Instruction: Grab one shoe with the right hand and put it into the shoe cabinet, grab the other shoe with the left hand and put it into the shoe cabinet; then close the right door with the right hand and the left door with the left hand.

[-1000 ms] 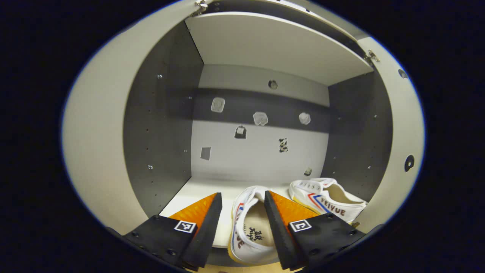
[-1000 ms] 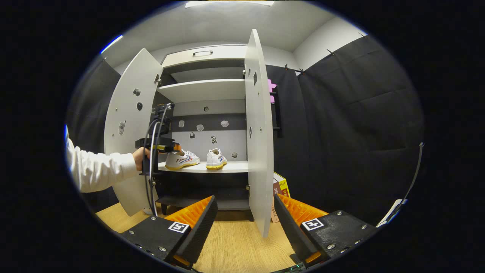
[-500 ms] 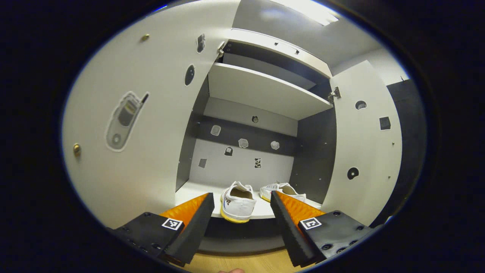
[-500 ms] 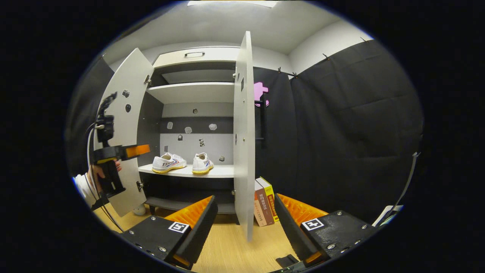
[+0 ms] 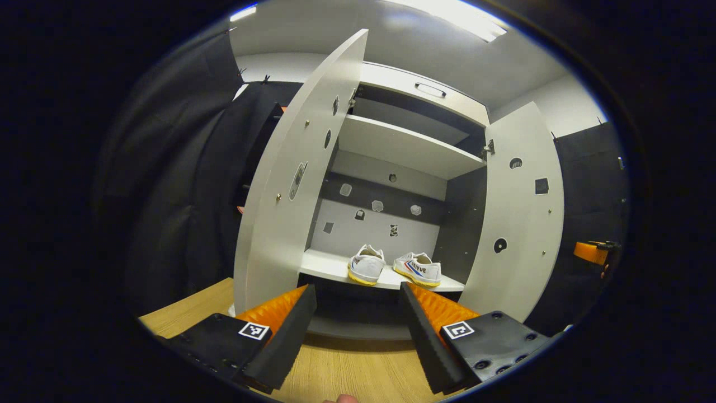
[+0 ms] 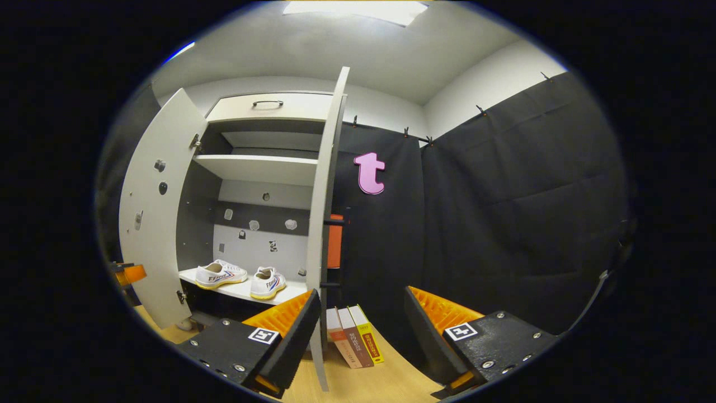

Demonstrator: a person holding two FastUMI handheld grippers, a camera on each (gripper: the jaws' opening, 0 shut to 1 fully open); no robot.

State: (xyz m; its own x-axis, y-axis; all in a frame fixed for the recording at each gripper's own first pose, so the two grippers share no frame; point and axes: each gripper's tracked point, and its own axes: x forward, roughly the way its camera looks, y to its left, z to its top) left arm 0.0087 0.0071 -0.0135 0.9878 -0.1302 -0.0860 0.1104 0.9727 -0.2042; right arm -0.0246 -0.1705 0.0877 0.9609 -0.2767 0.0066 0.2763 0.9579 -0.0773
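two white canvas shoes (image 5: 393, 266) on flat shelf (image 5: 330, 267), slab doors (image 5: 512, 218) open

Black cloth (image 6: 503, 196) hangs as the booth's wall, clipped along its top edge beneath a pale grey wall (image 6: 481, 84). The ceiling (image 6: 313, 50) is grey, with a bright light panel (image 6: 358, 8) overhead. The floor (image 5: 347, 369) is light wood grain. A few books (image 6: 355, 341) stand upright on it, leaning slightly, close against the cloth. The room is evenly lit, without hard shadows.
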